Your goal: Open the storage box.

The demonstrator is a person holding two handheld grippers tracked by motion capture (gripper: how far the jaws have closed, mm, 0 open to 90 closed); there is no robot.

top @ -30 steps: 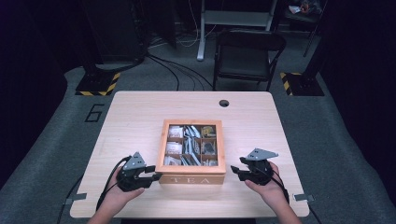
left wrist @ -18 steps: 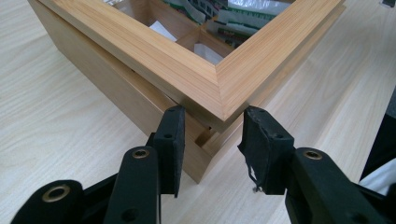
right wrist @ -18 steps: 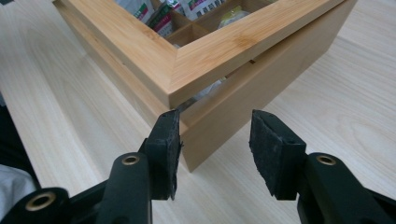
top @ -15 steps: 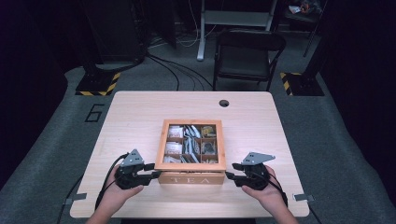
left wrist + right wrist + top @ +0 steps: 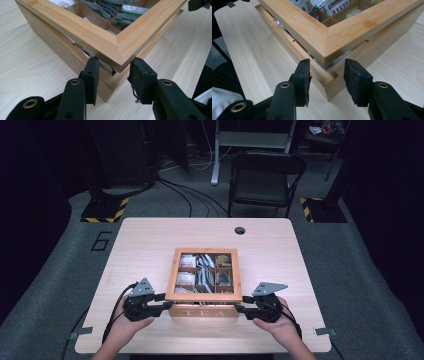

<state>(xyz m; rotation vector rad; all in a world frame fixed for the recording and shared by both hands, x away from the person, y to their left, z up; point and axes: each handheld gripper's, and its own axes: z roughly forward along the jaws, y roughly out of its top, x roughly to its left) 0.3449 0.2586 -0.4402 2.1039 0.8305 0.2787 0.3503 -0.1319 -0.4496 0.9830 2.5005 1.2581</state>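
Since the earlier frame: lid frame (image 5: 205,296) of wooden tea box (image 5: 204,310) lowered, now just above box body at front, narrow gap left. Right claw (image 5: 240,307) moved in to front right corner; jaws just been closing, lid corner between them, pads apparently not pressing. Left claw (image 5: 167,305) at front left corner, lid corner between narrow-set pads; contact not clear. Box at near middle of worktop (image 5: 145,245), tea bags (image 5: 205,270) in compartments.
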